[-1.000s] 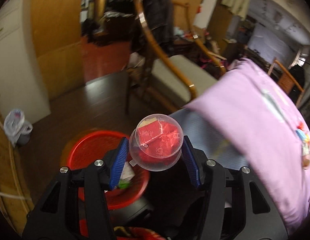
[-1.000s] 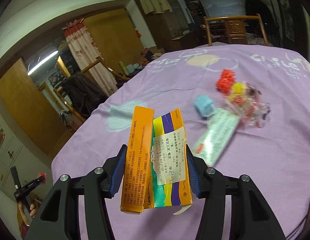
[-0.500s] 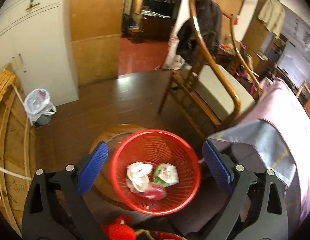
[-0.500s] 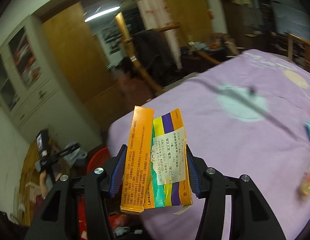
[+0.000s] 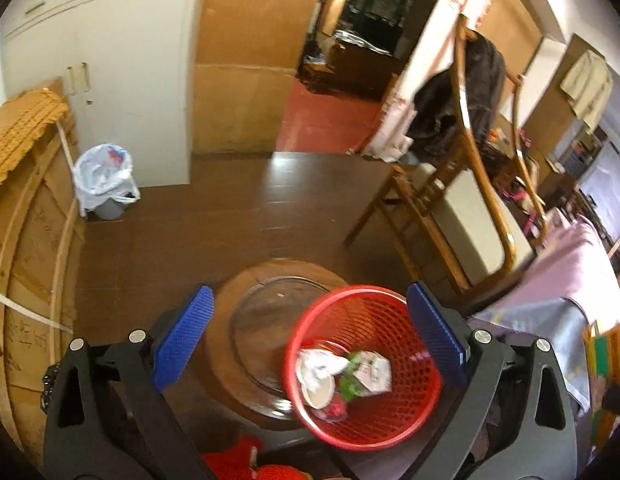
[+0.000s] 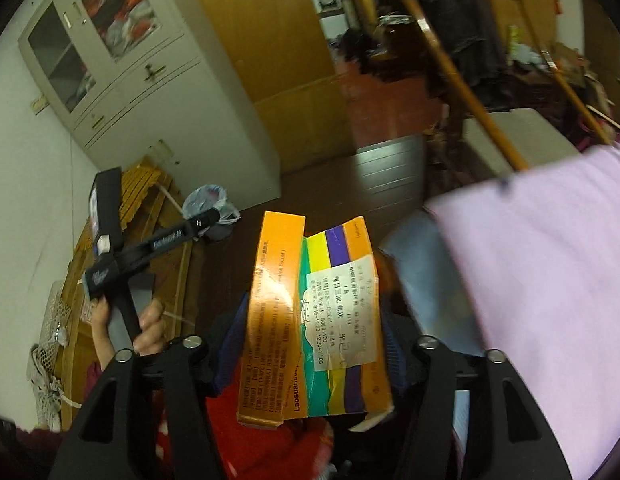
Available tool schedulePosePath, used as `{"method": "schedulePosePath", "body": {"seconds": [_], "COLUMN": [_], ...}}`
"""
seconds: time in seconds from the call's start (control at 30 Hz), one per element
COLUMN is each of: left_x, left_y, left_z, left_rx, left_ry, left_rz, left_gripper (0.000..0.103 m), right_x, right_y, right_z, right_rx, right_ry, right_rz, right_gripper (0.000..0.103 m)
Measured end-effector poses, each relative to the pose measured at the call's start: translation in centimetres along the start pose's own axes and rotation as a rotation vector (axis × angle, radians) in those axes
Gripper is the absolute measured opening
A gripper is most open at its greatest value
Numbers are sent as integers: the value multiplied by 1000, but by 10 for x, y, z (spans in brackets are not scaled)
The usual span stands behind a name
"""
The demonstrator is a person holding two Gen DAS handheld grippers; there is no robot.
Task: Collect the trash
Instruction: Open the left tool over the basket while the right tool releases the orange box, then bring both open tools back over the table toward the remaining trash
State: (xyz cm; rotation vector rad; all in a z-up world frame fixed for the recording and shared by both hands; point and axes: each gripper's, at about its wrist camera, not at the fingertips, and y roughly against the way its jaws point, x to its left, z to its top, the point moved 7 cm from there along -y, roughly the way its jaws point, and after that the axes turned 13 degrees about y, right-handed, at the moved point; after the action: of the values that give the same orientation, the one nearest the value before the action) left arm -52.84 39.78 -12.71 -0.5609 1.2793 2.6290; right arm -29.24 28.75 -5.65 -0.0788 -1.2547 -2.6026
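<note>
In the left wrist view my left gripper (image 5: 310, 334) is open and empty above a red mesh trash basket (image 5: 398, 412), which holds crumpled wrappers and a cup (image 5: 318, 388). In the right wrist view my right gripper (image 6: 310, 344) is shut on an orange medicine box (image 6: 310, 316) with coloured stripes and a white label. The box also shows at the right edge of the left wrist view (image 5: 604, 356). The left gripper's handle (image 6: 121, 264) shows at the left of the right wrist view, held by a hand.
The basket stands beside a round wooden stool with a glass bowl (image 5: 265, 332). A wooden chair (image 5: 462, 184) with a dark jacket stands at the right. The purple-clothed table (image 6: 550, 288) is at the right. A small bin with a white bag (image 5: 103, 180) is by the cabinet.
The left gripper has opened and the clear plastic cup dropped into the red basket. The right gripper has swung with the box from over the table toward the floor and basket.
</note>
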Motion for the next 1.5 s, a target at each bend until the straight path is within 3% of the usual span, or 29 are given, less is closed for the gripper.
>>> {"method": "schedulePosePath", "body": {"seconds": [0.07,0.17,0.3,0.5,1.1,1.5], "left_x": [9,16,13,-10,-142,-253], "left_y": [-2,-5,-5,-1,57,96], "left_z": [3,5,2,-11,-82,-167], "left_rx": [-3,3,12,40,59,82], "left_ry": [11,18,15,-31,-295,-557], "left_rz": [26,40,24,-7,-156,-250], "left_gripper": [94,94,94,94,94,95], "right_x": [3,10,-3,-38,-133,-178], "right_y": [-22,-35,-19,22,183,282], "right_z": [16,17,1,-20,-134,-232], "right_rx": [18,25,17,-49,-285,-338], "right_ry": [36,29,17,-100,-374,-489], "right_rz": [-45,-45,-94,-143,-362,-576], "right_gripper": [76,76,76,77,81,86]}}
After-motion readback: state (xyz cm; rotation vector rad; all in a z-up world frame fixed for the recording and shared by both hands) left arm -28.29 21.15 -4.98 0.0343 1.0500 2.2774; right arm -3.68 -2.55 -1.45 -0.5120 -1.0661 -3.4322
